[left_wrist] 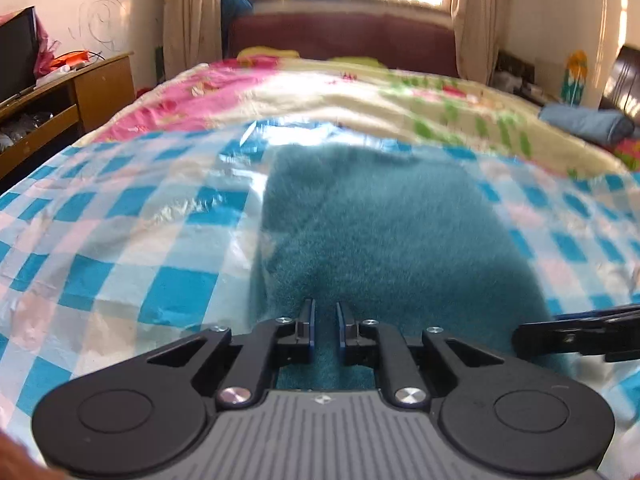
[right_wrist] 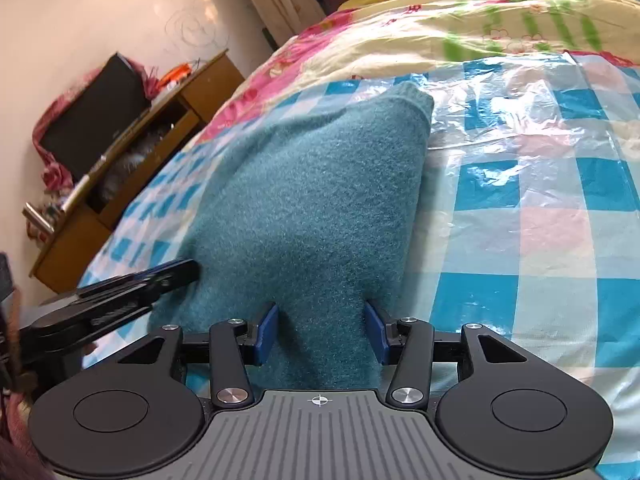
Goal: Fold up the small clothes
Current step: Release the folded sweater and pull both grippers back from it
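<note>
Teal fuzzy knit garment (right_wrist: 316, 184) lies on the blue-and-white checked plastic sheet (right_wrist: 520, 208), which is spread over the floral quilt (right_wrist: 500, 20) on the bed. In the right wrist view the garment reads as a narrow, fairly compact slab with a ribbed cuff or hem at its far end. It looks doubled over lengthwise at least once; the layer count cannot be read.

Left claw (left_wrist: 325, 320): jaws nearly pressed together, with only a thin slit between the blue pads. No cloth is visibly pinched. The near edge of the garment sits just below and ahead of the tips.

Right claw (right_wrist: 321, 328): jaws spread. The near edge of the garment rises between the pads (right_wrist: 267, 330), and no clear squeeze is visible.

Both claws sit at the near edge of the garment, close together. Each shows up at the side of the other's view.

Judgement on progress: partly done. The lengthwise fold seems to be in. Likely left is a crosswise fold bringing the near edge toward the far cuff, followed by smoothing. A folded blue item (left_wrist: 588, 122) rests at the far right of the bed, possibly a finished piece, but that cannot be confirmed.
</note>
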A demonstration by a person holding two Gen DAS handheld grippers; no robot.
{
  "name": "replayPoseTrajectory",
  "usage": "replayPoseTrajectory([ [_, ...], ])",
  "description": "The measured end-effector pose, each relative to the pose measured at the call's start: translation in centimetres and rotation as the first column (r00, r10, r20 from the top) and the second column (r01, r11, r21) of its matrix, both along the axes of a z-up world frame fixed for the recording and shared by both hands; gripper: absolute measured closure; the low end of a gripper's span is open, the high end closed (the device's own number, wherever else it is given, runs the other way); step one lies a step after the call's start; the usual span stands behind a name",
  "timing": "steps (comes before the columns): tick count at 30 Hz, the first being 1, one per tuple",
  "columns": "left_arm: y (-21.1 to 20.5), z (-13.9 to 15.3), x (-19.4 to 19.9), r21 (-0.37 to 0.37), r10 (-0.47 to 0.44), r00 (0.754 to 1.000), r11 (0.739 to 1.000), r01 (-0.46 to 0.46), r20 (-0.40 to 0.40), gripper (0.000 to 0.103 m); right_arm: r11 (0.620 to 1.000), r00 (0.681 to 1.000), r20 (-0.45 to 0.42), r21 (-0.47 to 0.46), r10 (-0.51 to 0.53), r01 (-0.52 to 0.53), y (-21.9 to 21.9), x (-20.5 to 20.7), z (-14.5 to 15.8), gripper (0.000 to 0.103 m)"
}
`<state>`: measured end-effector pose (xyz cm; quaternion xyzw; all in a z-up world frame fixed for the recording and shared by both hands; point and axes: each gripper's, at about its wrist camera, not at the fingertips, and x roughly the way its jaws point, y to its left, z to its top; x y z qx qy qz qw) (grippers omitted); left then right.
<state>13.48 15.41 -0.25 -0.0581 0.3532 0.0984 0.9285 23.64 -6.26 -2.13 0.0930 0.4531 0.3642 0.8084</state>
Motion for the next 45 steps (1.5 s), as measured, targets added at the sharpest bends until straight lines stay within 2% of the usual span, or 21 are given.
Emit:
replayPoseTrajectory([
  [3, 0.0, 0.1, -0.5, -0.011, 0.004, 1.0, 1.0, -0.004, -0.009, 0.084, 1.0, 1.0, -0.014, -0.007, 0.001, -0.001, -0.1, -0.5, -0.2, 0.056],
  [8, -0.4, 0.6, -1.2, -0.021, 0.017, 0.999, 1.0, -0.018, -0.036, 0.084, 0.999, 0.998, -0.052, 0.031, -0.028, 0.029, -1.4, -1.1, 0.0, 0.056],
  [10, -0.9, 1.1, -1.5, -0.019, 0.017, 0.999, 1.0, -0.017, -0.032, 0.082, 0.999, 0.998, -0.051, 0.017, -0.027, 0.028, -1.5, -1.5, 0.0, 0.056],
  [13, -1.7, 1.3, -2.0, -0.008, 0.009, 0.999, 1.0, -0.009, -0.045, 0.073, 0.999, 0.997, -0.067, 0.012, -0.03, 0.031, -1.9, -2.1, 0.0, 0.056],
  [20, -2.8, 1.6, -3.6, -0.017, 0.005, 0.998, 1.0, -0.006, -0.057, 0.069, 0.999, 0.995, -0.1, 0.02, -0.026, 0.028, -3.0, -3.8, 0.5, 0.055],
  [31, -5.0, 2.5, -5.9, -0.027, -0.024, 0.998, 0.999, 0.023, -0.059, 0.061, 0.999, 1.0, -0.018, 0.036, -0.003, 0.004, -2.9, -7.0, 3.3, 0.053],
  [41, -6.3, 3.7, -7.5, -0.008, -0.026, 0.998, 1.0, 0.025, -0.052, 0.046, 0.999, 0.999, 0.008, 0.033, -0.034, 0.033, -3.3, -8.8, 4.1, 0.047],
  [45, -6.7, 4.0, -8.2, 0.004, -0.02, 0.999, 1.0, 0.021, -0.046, 0.038, 0.999, 0.999, 0.03, 0.016, -0.038, 0.037, -3.2, -9.6, 4.4, 0.041],
])
